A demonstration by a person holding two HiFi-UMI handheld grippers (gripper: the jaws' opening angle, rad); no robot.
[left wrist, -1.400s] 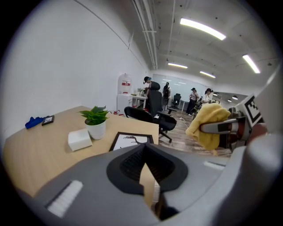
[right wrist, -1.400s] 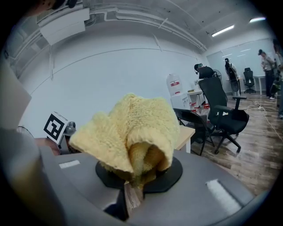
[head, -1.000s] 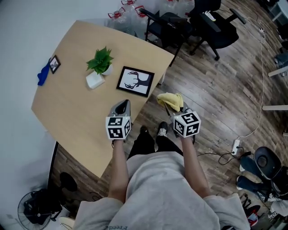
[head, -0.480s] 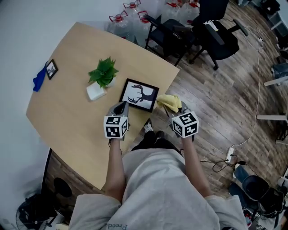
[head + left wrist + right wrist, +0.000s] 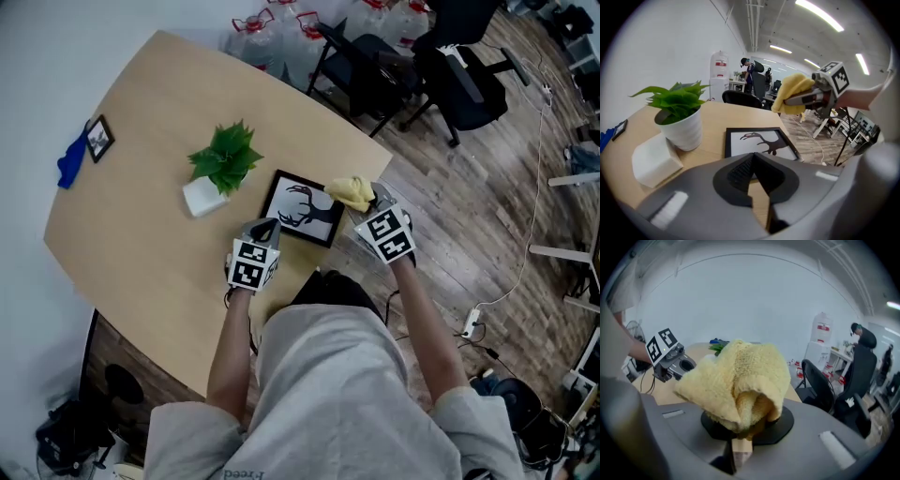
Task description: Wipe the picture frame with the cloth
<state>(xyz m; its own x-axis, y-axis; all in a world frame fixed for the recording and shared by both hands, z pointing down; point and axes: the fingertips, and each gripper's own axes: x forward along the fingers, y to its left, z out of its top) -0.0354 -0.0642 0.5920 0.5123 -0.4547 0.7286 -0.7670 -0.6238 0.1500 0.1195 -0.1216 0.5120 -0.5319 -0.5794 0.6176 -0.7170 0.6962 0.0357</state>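
right gripper (image 5: 371,198) clamps the yellow cloth (image 5: 349,191), right at the picture frame (image 5: 302,210) right corner | left gripper (image 5: 266,227) jaws closed, empty, at frame's near edge

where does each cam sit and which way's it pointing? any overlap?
Head view: on the person's head, steeply down on table, picture frame, left claw, right claw; forearms and torso show.
Left gripper view: on left claw, along its shut jaws, over the picture frame toward right claw; right forearm shows.
Right gripper view: on right claw, facing the white wall; cloth clamped in its jaws fills the middle; left forearm shows.
Shared: cloth in all three; each gripper view catches the other claw.
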